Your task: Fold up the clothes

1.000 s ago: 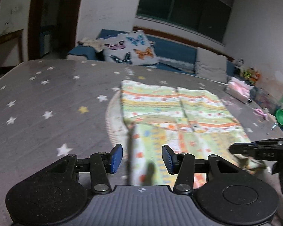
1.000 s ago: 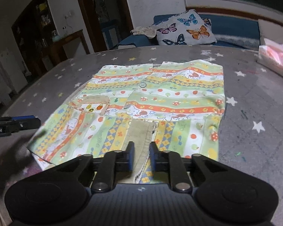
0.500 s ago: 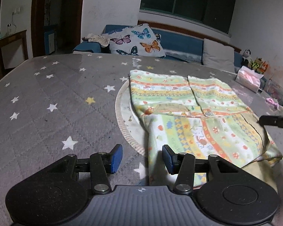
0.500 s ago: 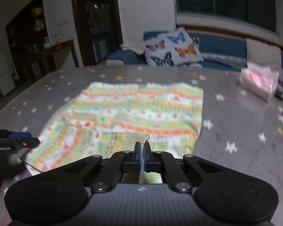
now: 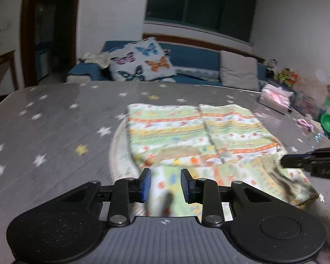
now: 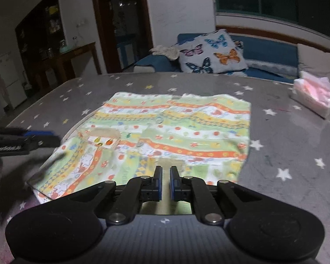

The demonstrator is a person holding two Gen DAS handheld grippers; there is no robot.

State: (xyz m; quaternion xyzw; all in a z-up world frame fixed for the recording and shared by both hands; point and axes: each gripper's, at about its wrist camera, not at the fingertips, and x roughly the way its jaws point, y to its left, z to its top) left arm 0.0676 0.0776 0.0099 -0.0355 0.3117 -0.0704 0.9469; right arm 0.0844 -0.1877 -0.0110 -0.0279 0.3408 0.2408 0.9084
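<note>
Green-and-orange patterned garment (image 6: 165,129) lies spread at the centre of the grey star-printed surface (image 6: 297,145). Left tongs (image 5: 165,184) are closing, a blurred cloth edge between the pads. Right tongs (image 6: 165,183) stand narrowly parted over the near hem, gripping nothing visible.

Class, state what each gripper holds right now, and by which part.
Nothing is firmly held. The left gripper is closing, the patterned garment's near edge between its fingers but not yet pinched. The right gripper is opening slightly, clamping nothing visible.
</note>
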